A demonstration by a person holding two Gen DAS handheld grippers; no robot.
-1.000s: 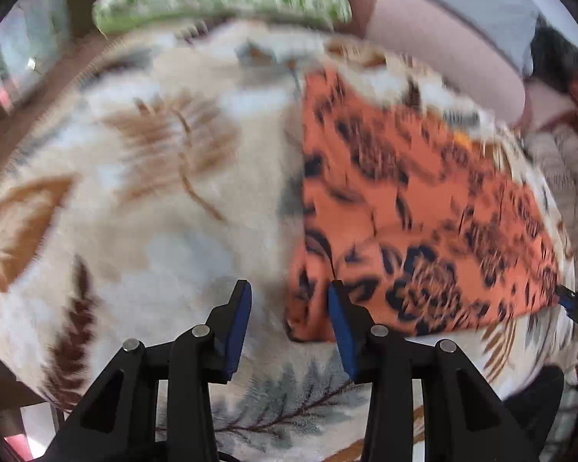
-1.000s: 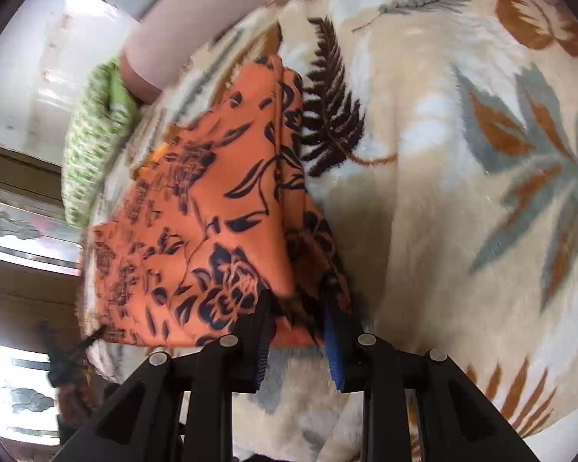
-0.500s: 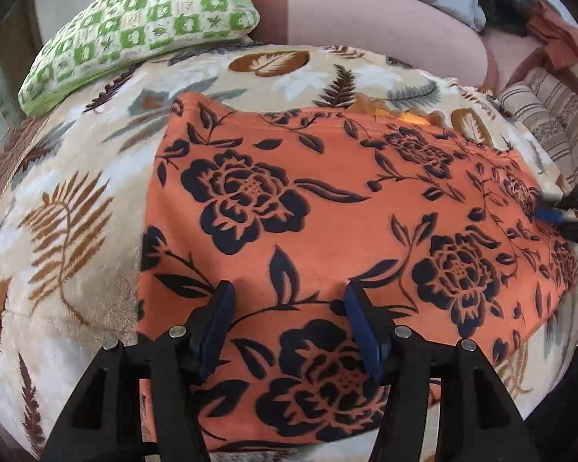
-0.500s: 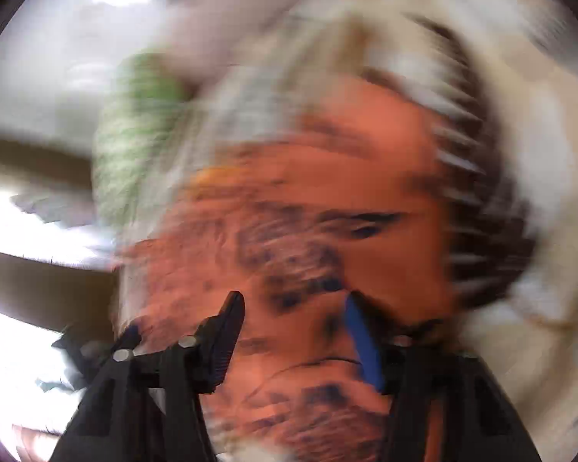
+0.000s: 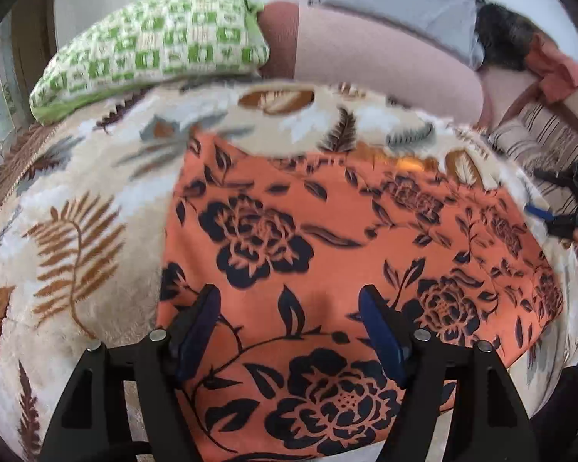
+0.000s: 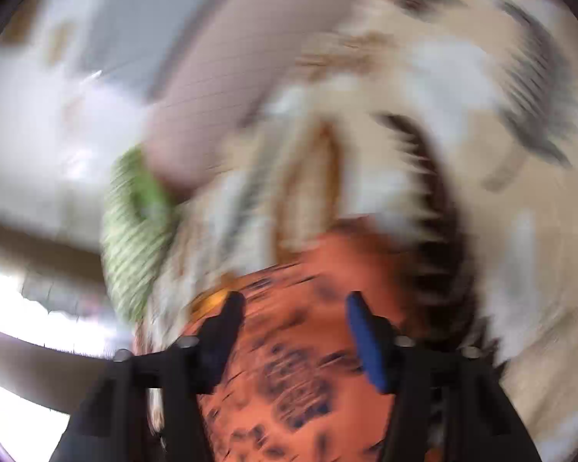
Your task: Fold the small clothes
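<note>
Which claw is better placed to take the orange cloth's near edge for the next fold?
Probably left: the left claw stands open over the orange cloth in a sharp view; the right claw view is smeared by motion.

The left gripper is a black, angular plastic frame whose two broad arms splay outward, with open cut-outs near the bottom edge. Each arm narrows to a finger faced inside with a dark blue pad. Round silver screw heads sit on the knuckles, two to a side. The right gripper, blurred in its own view, shows the same black frame, blue pad and silvery screws
</note>
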